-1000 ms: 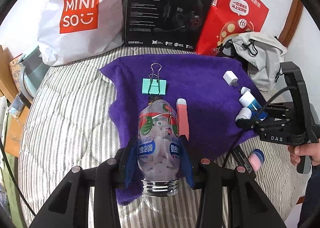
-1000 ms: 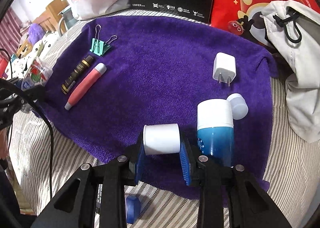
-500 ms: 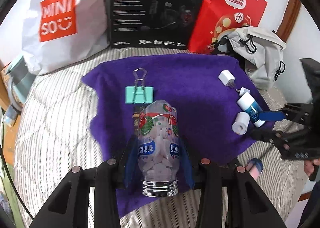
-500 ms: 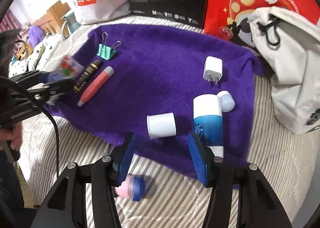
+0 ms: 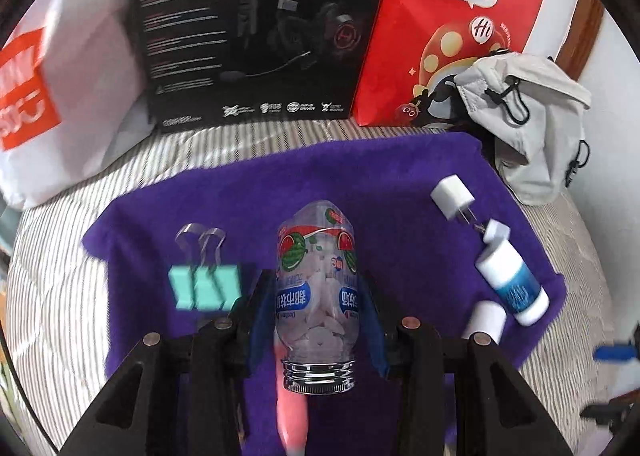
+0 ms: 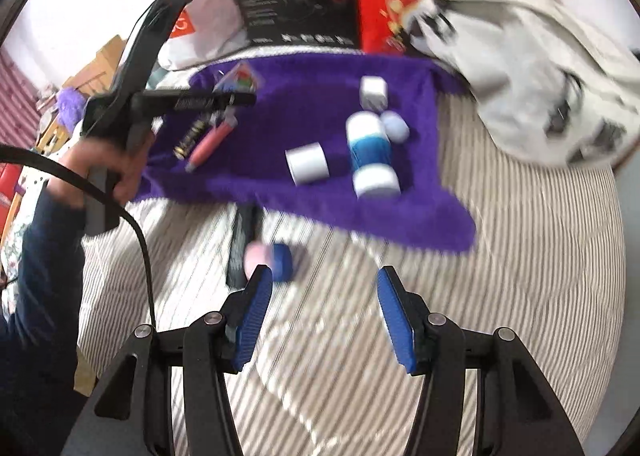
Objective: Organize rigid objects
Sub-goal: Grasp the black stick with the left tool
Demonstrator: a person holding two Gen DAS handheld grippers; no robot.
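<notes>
Purple fleece towel (image 5: 400,191) spread on the striped bed quilt (image 6: 520,276) is the sorting area. Left gripper (image 5: 316,296) is clamped on the clear plastic bottle w/ watermelon label and silver screw neck (image 5: 316,288), carried above the towel's near-middle; pink pen-shaped tube (image 5: 294,408) lies under it, teal binder clip (image 5: 204,288) just beside on the left.

Step in hand, prob: placing the bottle among the sorted items. Next needs a free patch, lower, let go.

Right gripper (image 6: 324,312) has jaws wide apart, holding nothing, over bare quilt near the small pink-and-blue cylinder (image 6: 272,256) off the towel; likely next pick.

On the towel: white-and-blue roll-on bottle (image 6: 372,155), white cylindrical cap (image 6: 308,161), white plug charger (image 5: 452,195).

Hard to tell: motion blur on the clip & cylinder; dark flat item (image 6: 242,244) by the cylinder unidentifiable.
</notes>
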